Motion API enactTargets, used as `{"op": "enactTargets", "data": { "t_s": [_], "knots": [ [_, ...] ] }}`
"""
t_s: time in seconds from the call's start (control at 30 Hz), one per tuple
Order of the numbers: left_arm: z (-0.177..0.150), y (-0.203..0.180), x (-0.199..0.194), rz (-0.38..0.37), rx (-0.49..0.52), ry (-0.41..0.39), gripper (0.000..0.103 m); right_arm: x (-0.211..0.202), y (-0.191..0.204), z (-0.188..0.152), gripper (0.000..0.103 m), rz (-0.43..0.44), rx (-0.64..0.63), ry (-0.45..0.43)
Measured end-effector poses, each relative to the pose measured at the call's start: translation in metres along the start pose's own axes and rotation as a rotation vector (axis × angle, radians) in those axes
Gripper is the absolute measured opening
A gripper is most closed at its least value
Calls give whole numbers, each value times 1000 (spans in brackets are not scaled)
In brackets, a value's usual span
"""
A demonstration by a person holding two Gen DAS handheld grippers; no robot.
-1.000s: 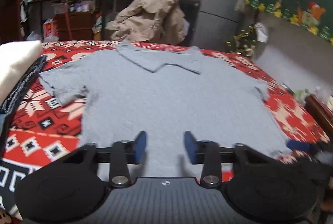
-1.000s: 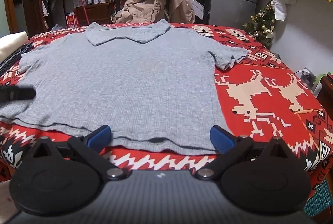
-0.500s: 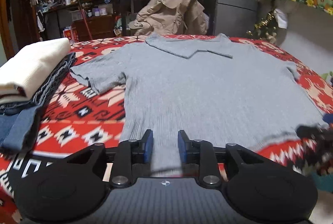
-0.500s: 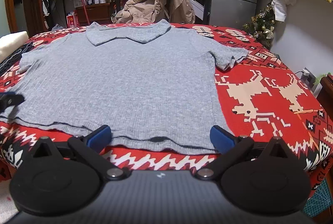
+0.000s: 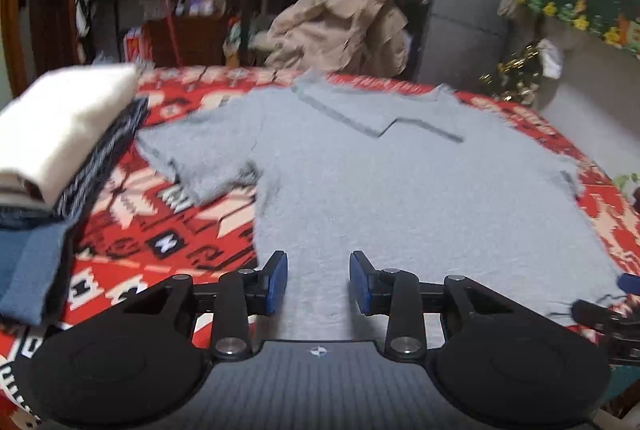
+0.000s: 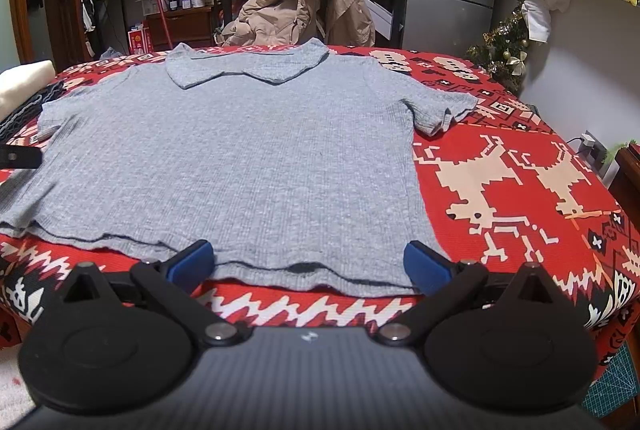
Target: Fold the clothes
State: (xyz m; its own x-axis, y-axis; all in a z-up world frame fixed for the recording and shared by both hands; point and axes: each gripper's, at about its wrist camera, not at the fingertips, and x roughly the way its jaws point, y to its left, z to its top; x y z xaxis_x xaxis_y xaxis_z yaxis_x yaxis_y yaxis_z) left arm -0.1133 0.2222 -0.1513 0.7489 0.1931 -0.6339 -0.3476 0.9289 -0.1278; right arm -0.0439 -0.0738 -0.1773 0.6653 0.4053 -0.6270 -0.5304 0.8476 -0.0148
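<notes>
Right gripper (image 6: 306, 262): fingers wide apart at the near edge, level with the shirt's hem, likely lined up to take it.
Left gripper (image 5: 318, 280): fingers apart over the hem, empty.
Shirt (image 6: 240, 158): flat on the blanket (image 6: 520, 190), collar at the far edge, sleeves out.
Folded pile (image 5: 60, 134): left edge.

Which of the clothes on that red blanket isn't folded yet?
The grey collared shirt, spread flat with both sleeves out. The white, dark patterned and blue garments sit folded in a stack at the blanket's left edge.
</notes>
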Motion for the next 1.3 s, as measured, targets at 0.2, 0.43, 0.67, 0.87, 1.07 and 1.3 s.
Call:
{"op": "enactTargets", "data": {
  "t_s": [0.2, 0.43, 0.67, 0.87, 1.07, 1.3],
  "knots": [
    [-22, -2, -19, 14, 98, -8, 40, 1, 0, 0, 102, 0, 0, 0],
    [-31, 6, -41, 36, 104, -24, 50, 1, 0, 0, 102, 2, -1, -3],
    [-11, 9, -50, -28, 36, -57, 35, 0, 1, 0, 102, -1, 0, -3],
    [-7, 4, -15, -62, 28, 12, 31, 1, 1, 0, 102, -1, -1, -1],
    [-22, 5, -22, -59, 75, 29, 32, 1, 1, 0, 102, -1, 0, -1],
    [-36, 6, -38, -67, 95, 31, 34, 1, 1, 0, 102, 0, -1, -2]
  ]
}}
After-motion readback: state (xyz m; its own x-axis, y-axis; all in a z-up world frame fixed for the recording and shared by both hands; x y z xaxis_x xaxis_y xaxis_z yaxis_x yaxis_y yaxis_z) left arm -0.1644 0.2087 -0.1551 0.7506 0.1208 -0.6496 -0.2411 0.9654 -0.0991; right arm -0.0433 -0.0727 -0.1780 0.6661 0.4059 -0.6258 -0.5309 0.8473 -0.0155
